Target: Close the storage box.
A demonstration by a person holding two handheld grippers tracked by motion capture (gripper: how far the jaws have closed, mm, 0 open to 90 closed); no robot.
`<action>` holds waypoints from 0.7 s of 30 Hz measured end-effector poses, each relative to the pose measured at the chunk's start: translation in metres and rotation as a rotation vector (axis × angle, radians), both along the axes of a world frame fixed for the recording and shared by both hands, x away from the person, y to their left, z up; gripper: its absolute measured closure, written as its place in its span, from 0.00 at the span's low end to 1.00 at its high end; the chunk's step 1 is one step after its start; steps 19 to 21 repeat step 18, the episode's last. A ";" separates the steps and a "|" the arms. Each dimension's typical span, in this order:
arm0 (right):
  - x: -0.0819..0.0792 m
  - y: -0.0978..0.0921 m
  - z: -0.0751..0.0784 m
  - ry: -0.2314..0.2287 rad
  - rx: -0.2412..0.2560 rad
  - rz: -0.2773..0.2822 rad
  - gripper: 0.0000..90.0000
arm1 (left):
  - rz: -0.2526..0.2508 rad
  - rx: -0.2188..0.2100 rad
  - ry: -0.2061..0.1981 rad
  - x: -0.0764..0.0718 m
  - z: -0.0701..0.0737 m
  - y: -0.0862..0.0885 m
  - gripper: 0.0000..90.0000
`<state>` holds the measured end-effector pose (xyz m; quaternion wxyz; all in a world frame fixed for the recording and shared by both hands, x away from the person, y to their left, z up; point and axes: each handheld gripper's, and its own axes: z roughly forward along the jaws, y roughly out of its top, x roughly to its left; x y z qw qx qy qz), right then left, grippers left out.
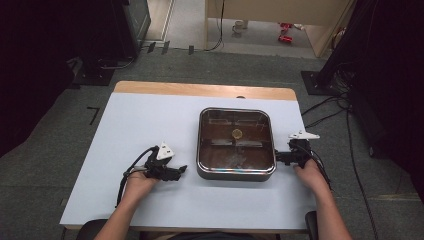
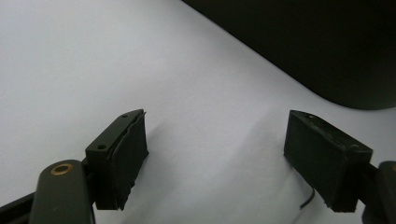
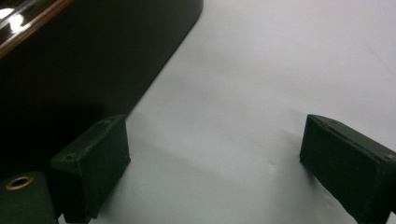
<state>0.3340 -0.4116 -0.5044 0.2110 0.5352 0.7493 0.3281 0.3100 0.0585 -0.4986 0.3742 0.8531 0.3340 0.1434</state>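
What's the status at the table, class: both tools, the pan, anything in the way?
Left tool open, empty, left of pan. Right tool open, empty, at pan's right side. Square pan mid-table, small round item inside. Nothing in the way.

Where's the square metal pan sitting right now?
In the high view, the square metal pan sits right of centre on the white table, between the left hand-held gripper and the right hand-held gripper.

Tongs (image 2: 212,158) gape wide over the white tabletop (image 2: 93,60), dark tray wall (image 2: 327,46) beyond
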 end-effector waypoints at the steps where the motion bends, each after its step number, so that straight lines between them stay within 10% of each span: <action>1: 0.000 0.000 0.000 0.000 0.000 0.000 0.09 | 0.001 0.000 0.000 0.000 0.000 0.000 0.23; 21: 0.000 0.000 0.000 0.000 0.000 0.000 0.09 | 0.019 0.003 -0.003 0.000 -0.001 -0.001 0.20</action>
